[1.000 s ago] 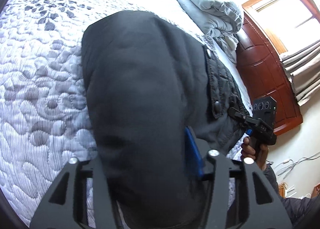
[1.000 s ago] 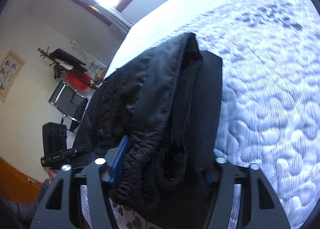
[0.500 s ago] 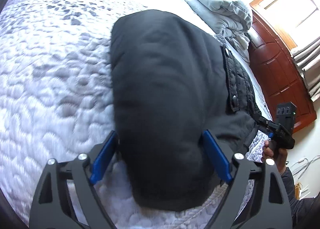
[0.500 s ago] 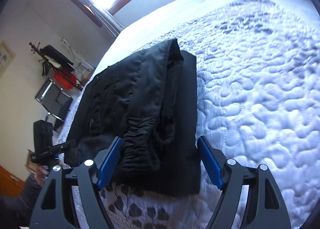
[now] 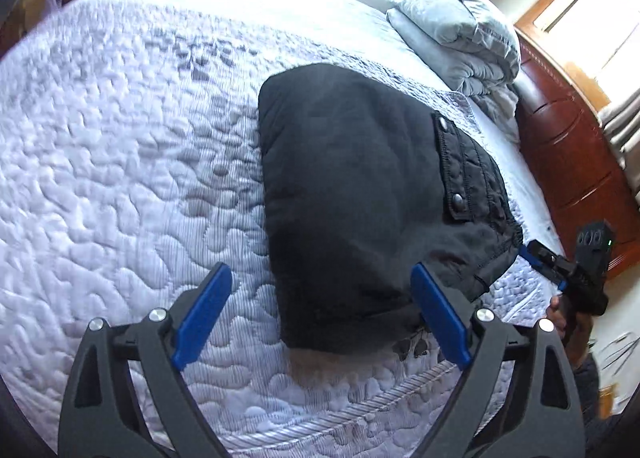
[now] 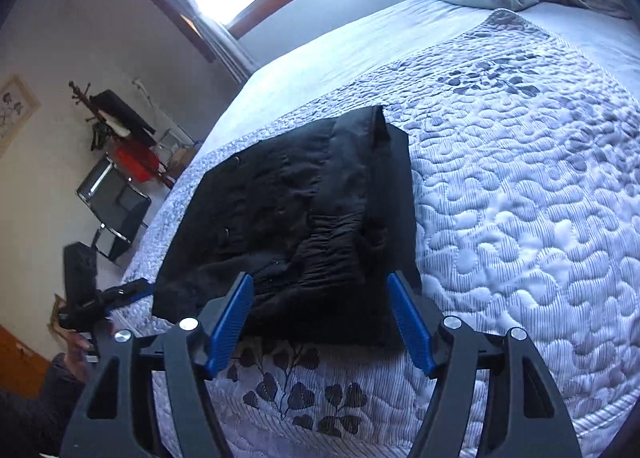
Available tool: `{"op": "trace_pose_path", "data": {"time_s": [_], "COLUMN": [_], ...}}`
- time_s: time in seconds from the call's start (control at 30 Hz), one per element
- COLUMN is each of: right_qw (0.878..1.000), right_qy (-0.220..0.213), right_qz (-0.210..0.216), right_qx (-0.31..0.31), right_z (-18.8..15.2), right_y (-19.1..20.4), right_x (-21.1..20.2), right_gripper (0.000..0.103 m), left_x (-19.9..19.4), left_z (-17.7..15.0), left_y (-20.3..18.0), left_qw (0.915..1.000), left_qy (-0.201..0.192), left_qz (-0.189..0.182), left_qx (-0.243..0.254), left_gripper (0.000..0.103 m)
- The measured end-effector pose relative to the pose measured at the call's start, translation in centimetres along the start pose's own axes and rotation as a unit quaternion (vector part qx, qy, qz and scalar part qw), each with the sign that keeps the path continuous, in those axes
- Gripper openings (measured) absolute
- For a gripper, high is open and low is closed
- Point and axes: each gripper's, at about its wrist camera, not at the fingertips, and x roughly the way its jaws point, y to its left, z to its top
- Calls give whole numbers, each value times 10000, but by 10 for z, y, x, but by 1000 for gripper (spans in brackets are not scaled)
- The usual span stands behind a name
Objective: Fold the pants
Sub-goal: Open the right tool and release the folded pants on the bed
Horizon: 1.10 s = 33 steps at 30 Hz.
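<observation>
We see the pants lying folded into a compact dark bundle on the quilted bedspread, close to the near edge of the bed. Our left gripper has its blue-padded jaws wide apart, nothing between them; the near left corner of the bundle sits in front of the gap, and from this angle we can't tell whether the right pad touches the fabric or just overlaps it in view. Our right gripper is likewise spread wide, holding nothing, with the near edge of the pants just ahead of its pads. In the right wrist view the elastic waistband faces us and the bundle sits above a leaf print on the bedspread. A folded grey duvet sits at the far end of the bed, well apart from the pants. Each camera picks up the other gripper off to the side of the bundle.
</observation>
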Motion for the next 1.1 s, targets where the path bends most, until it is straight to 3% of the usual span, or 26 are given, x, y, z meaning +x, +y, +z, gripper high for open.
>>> {"op": "trace_pose_path", "data": {"time_s": [0.17, 0.27, 0.63, 1.1], "right_qw": [9995, 9998, 9996, 9973], "right_qy": [162, 143, 53, 107], "right_qz": [-278, -145, -208, 98], "right_qx": [-15, 91, 183, 727], "right_z": [2, 1, -4, -10], "right_y": [4, -2, -11, -33], "right_x": [15, 14, 10, 19], "right_gripper": [46, 40, 38, 40], "left_x": [-11, -11, -4, -14], "left_z": [8, 14, 17, 11], "left_y": [-26, -44, -83, -91], "left_qw": [9977, 9935, 9842, 9792], "left_qy": [-226, -279, -375, -533], "left_qz": [468, 785, 1070, 1329], "left_qx": [424, 774, 1362, 1435], "left_gripper": [93, 95, 95, 98]}}
